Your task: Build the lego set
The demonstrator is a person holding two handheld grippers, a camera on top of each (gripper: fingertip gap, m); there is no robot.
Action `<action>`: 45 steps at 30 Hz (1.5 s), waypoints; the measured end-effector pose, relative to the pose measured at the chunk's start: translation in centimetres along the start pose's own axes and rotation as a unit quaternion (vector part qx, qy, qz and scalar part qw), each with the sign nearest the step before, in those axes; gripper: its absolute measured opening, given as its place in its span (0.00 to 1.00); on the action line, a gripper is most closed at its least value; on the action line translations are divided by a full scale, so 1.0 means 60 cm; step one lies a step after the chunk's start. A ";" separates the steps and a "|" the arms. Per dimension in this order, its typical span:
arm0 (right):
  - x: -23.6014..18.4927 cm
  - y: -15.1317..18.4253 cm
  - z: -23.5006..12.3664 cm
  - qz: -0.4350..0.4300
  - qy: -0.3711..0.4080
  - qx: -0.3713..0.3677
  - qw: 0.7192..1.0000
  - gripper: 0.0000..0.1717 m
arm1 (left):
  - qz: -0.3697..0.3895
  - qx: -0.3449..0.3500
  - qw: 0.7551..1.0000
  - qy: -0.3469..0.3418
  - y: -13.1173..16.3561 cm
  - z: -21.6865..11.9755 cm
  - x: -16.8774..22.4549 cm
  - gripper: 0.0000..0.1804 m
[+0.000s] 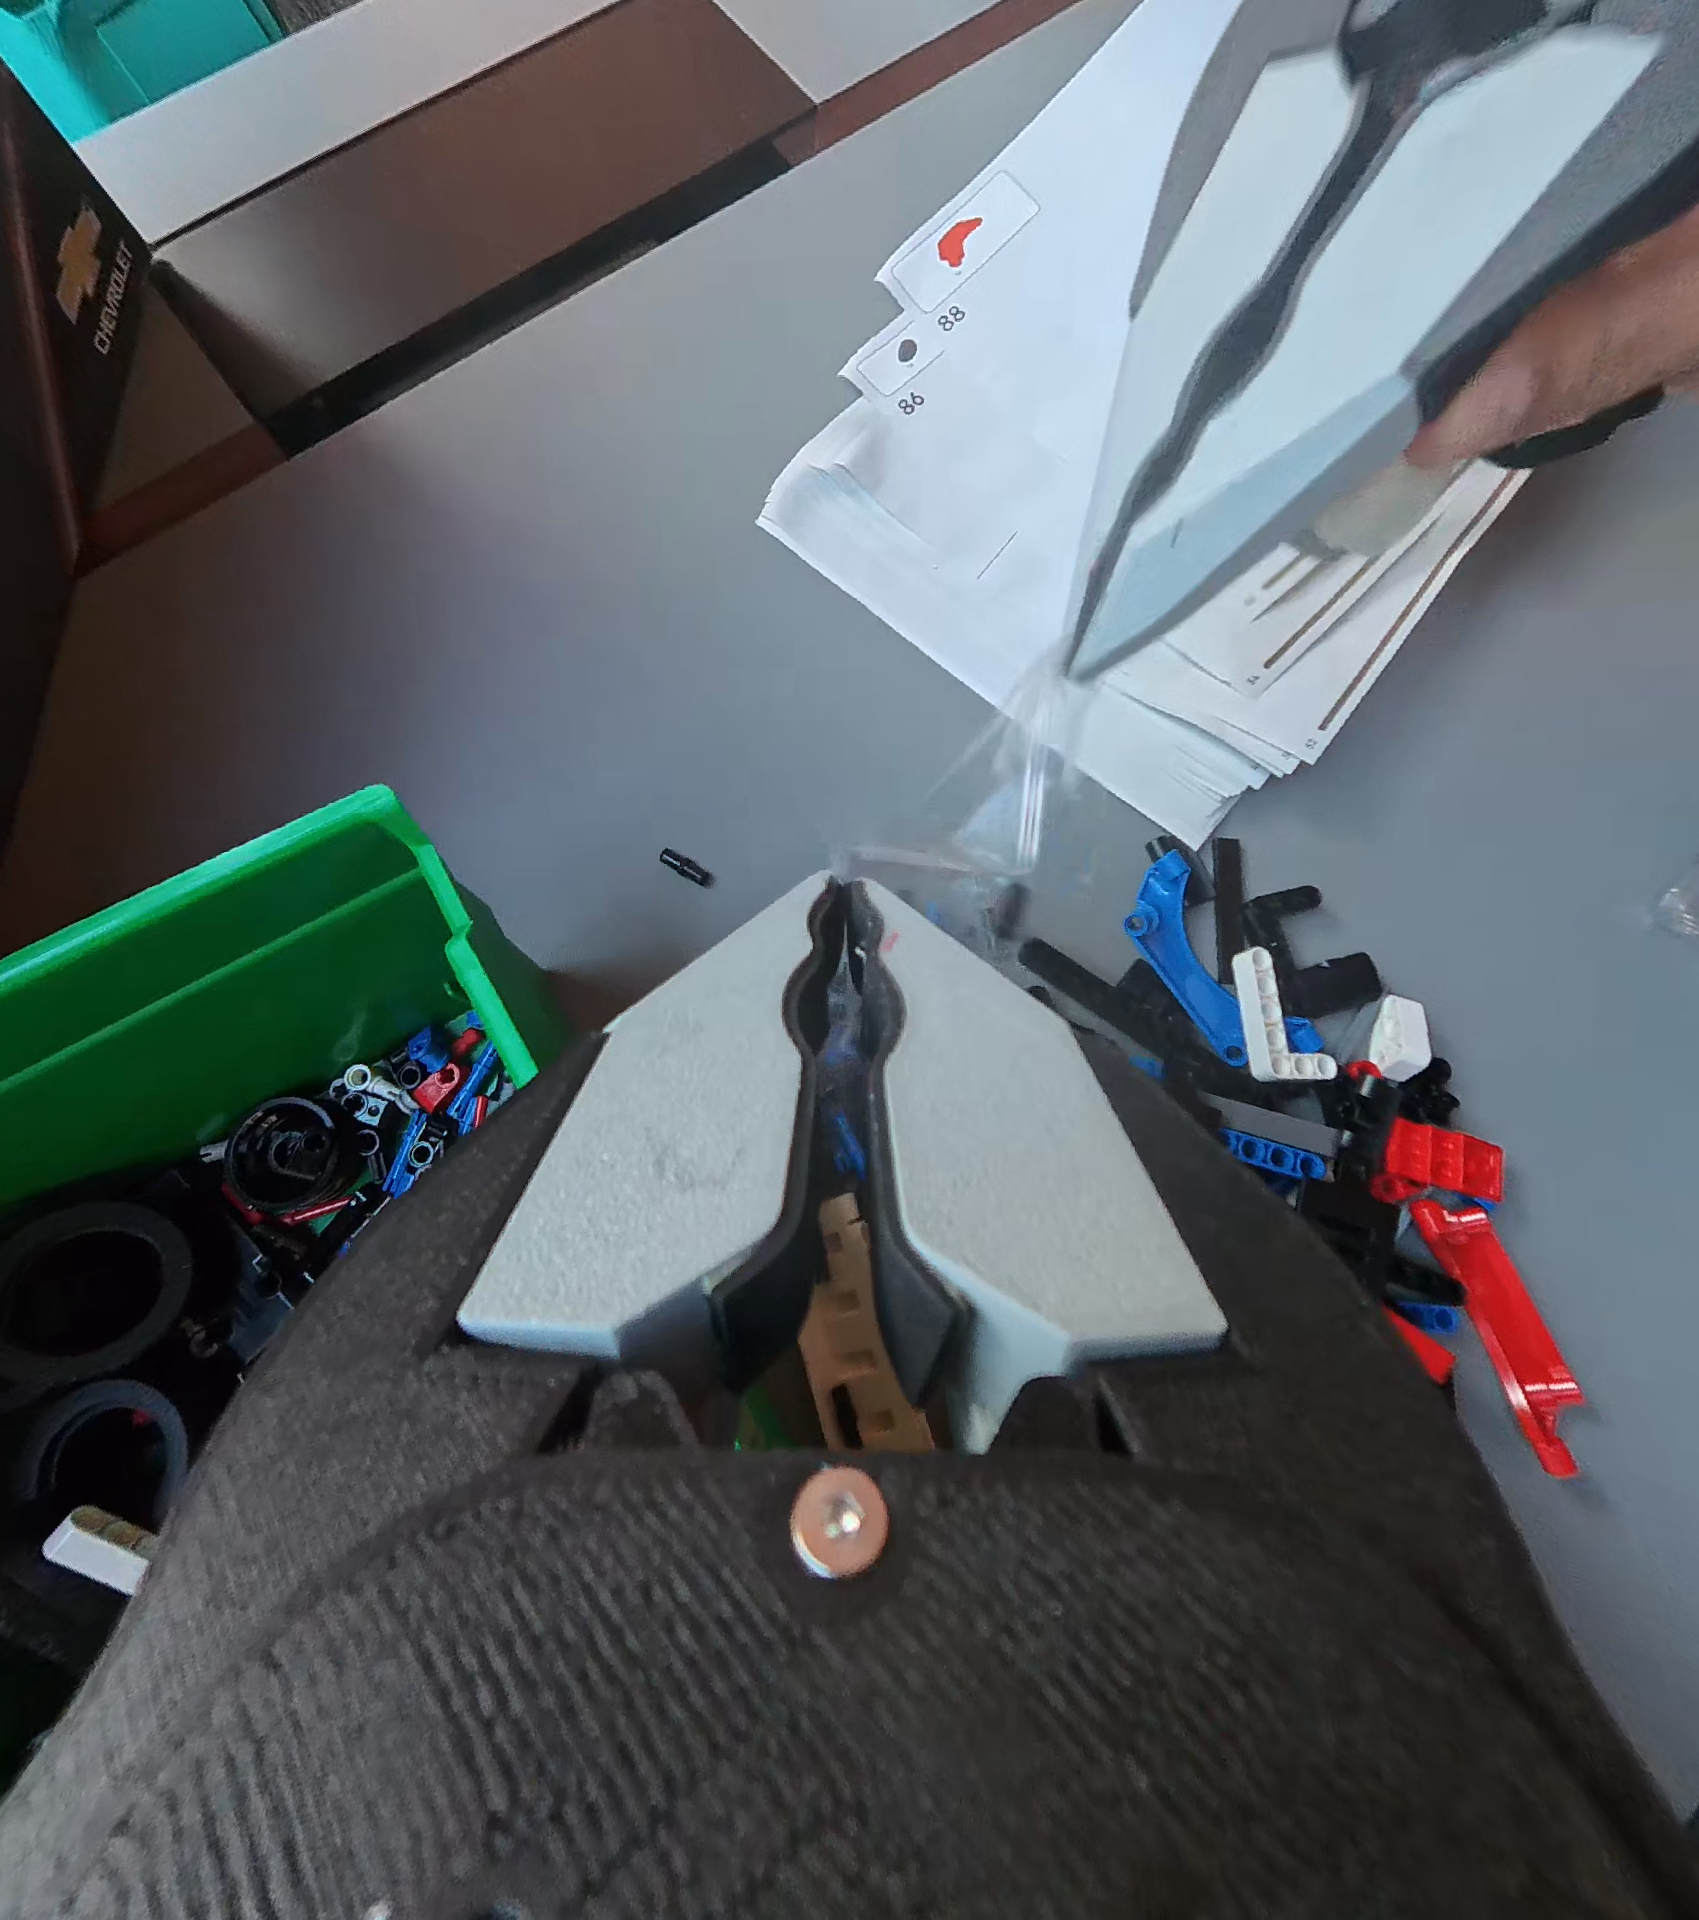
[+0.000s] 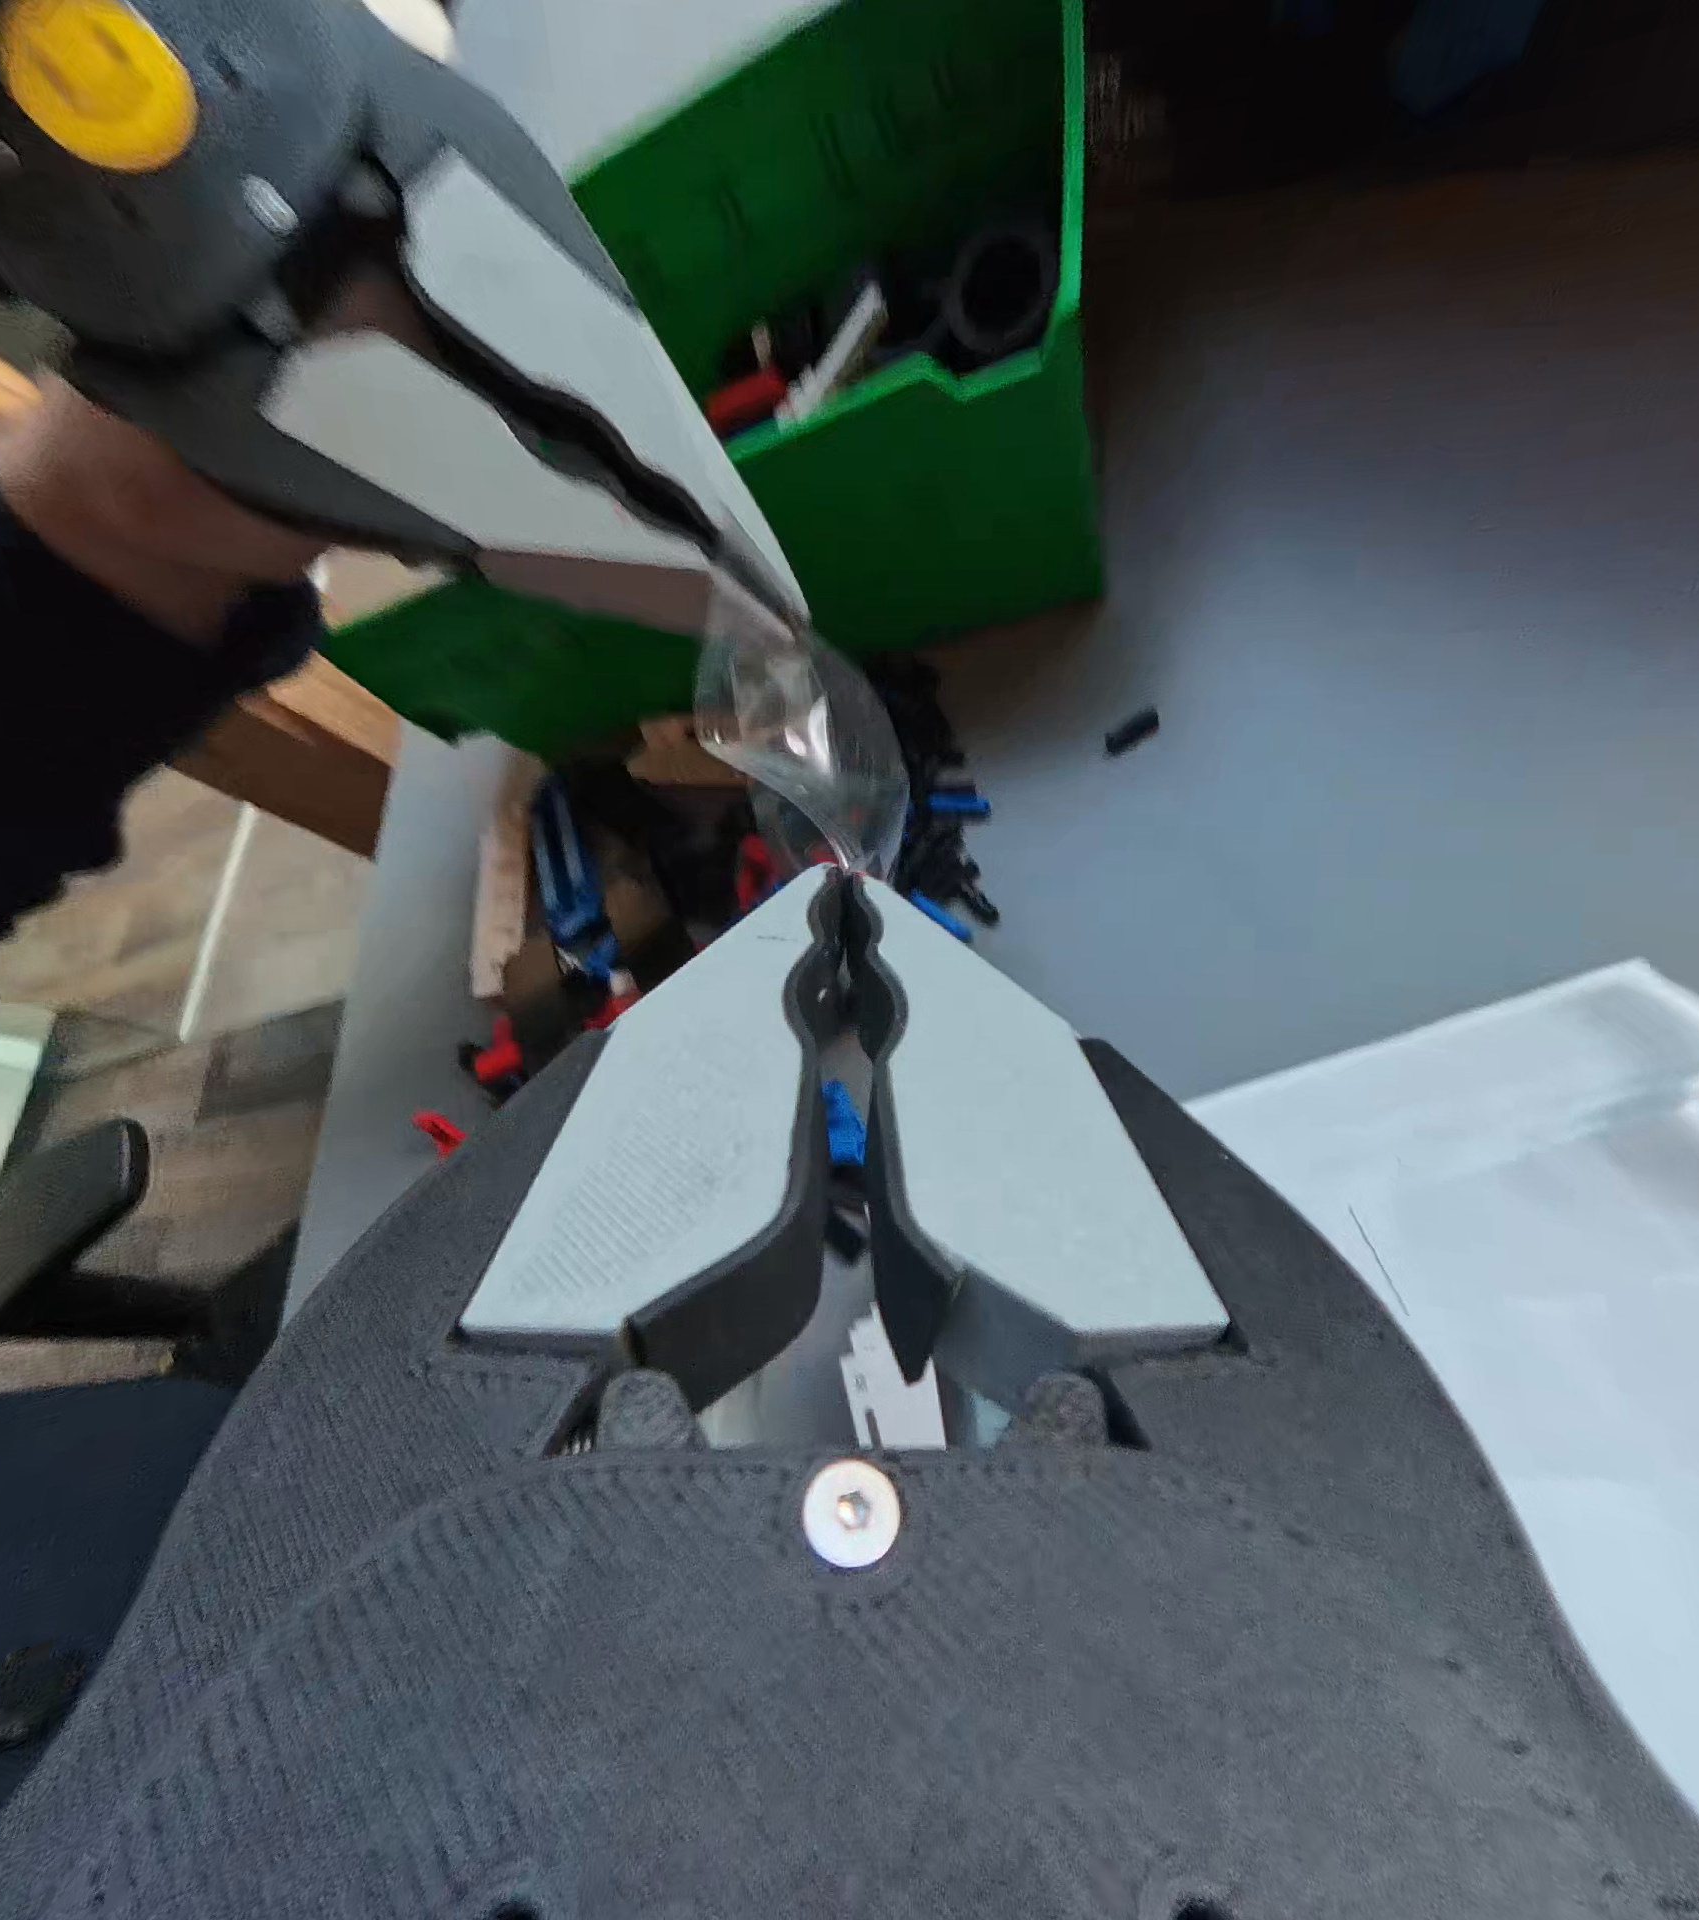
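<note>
Fingers of both grippers are pinched together on one clear plastic bag [image 1: 1016, 790], stretched and twisted between the left gripper [image 1: 843, 885] and the right gripper [image 2: 843, 871] above the grey table [image 1: 471, 644]. Motion blur makes the bag's edges hard to trace. Below it lies a pile of blue, black, red and white building pieces [image 1: 1333, 1091]; the right wrist view shows them mostly hidden behind its fingers. A lone black pin [image 1: 685, 867] lies apart. Only the left view shows the stacked instruction pages [image 1: 938, 520] clearly and the tyres in the green bin [image 1: 149, 987]. A hand [image 1: 1634, 343] is cut off at the frame edge.
</note>
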State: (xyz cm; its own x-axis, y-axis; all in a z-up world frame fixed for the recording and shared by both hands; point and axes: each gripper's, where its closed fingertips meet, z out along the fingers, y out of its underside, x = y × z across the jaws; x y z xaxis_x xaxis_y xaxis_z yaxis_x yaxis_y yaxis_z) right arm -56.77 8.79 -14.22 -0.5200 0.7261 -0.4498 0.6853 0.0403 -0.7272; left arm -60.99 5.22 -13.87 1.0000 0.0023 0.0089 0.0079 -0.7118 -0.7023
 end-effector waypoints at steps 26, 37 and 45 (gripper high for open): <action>-0.014 -0.020 -0.014 -0.024 0.019 0.018 0.999 0.00 | 0.016 -0.015 1.000 -0.011 0.008 0.002 0.013 0.00; -0.033 -0.035 -0.045 -0.002 0.006 0.040 0.999 0.00 | 0.018 0.008 1.000 -0.012 -0.012 -0.009 0.025 0.00; -0.068 -0.011 -0.135 0.071 -0.002 0.052 0.996 0.00 | 0.006 0.027 1.000 -0.011 -0.041 -0.027 0.084 0.05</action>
State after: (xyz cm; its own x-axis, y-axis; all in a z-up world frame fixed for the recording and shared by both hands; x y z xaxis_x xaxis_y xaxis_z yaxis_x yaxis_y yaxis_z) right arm -51.01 11.37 -7.71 -0.4234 0.7171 -0.5536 0.6959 -0.1337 -0.7055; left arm -55.97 5.82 -10.96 0.9999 0.0093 -0.0145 -0.0044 -0.6724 -0.7401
